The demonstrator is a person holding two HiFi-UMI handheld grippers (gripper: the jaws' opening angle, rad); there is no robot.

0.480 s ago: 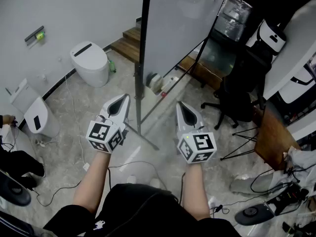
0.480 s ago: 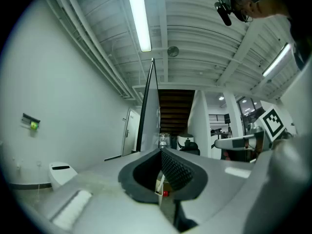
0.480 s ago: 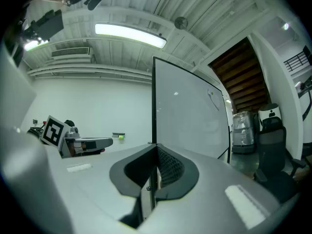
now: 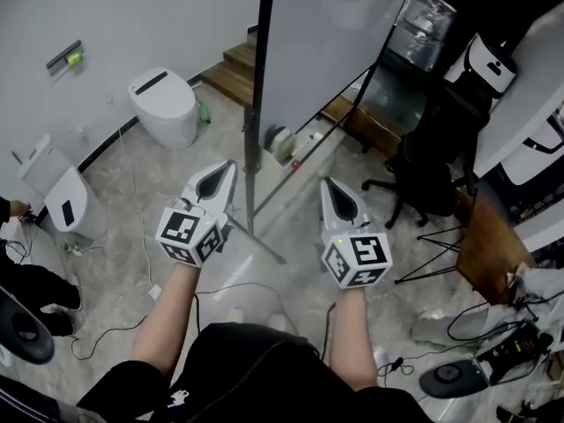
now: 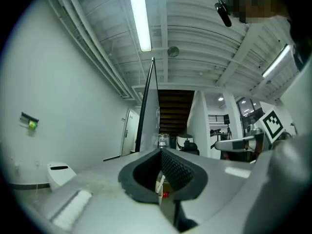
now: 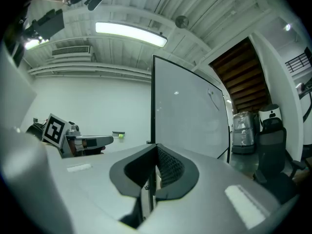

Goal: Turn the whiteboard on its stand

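The whiteboard (image 4: 326,42) stands tall on its stand, its black frame edge (image 4: 263,51) running down to a grey pole (image 4: 250,179) with legs on the floor. My left gripper (image 4: 222,167) hovers just left of the pole, shut and holding nothing. The right gripper (image 4: 333,186) hangs to the pole's right, also shut and empty. Neither touches the board. In the left gripper view the whiteboard (image 5: 148,111) shows nearly edge-on above the left gripper (image 5: 160,150). In the right gripper view the whiteboard (image 6: 190,116) faces the right gripper (image 6: 156,146).
A white toilet (image 4: 163,106) and a white unit (image 4: 66,205) stand by the left wall. Wooden steps (image 4: 233,73) lie behind the board. A black office chair (image 4: 423,179), a brown table (image 4: 485,236) and floor cables (image 4: 132,236) crowd the sides.
The head view has shifted slightly. Both grippers keep their places on either side of the stand's pole, still shut.
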